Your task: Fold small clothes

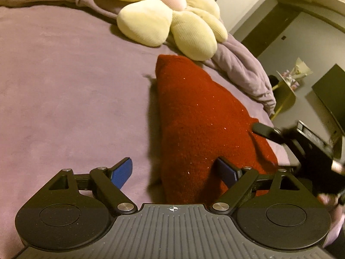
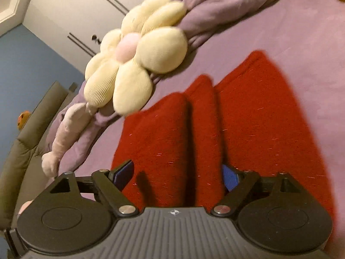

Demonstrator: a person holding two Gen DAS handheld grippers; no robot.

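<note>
A red knitted garment (image 1: 194,116) lies folded on the purple bed cover (image 1: 64,86). My left gripper (image 1: 174,172) is open at the garment's near left edge, its right blue pad over the fabric and its left pad over the cover. My right gripper (image 1: 267,131) shows at the garment's right edge in the left wrist view. In the right wrist view the garment (image 2: 248,118) shows in folded layers, and my right gripper (image 2: 176,177) is open, its jaws spread above the layers.
A cream flower-shaped cushion (image 1: 172,15) lies on bunched purple bedding (image 1: 243,69) beyond the garment; it also shows in the right wrist view (image 2: 133,54). A yellow side table (image 1: 284,92) and a dark screen (image 1: 330,95) stand to the right. Wardrobe doors (image 2: 75,6) stand behind.
</note>
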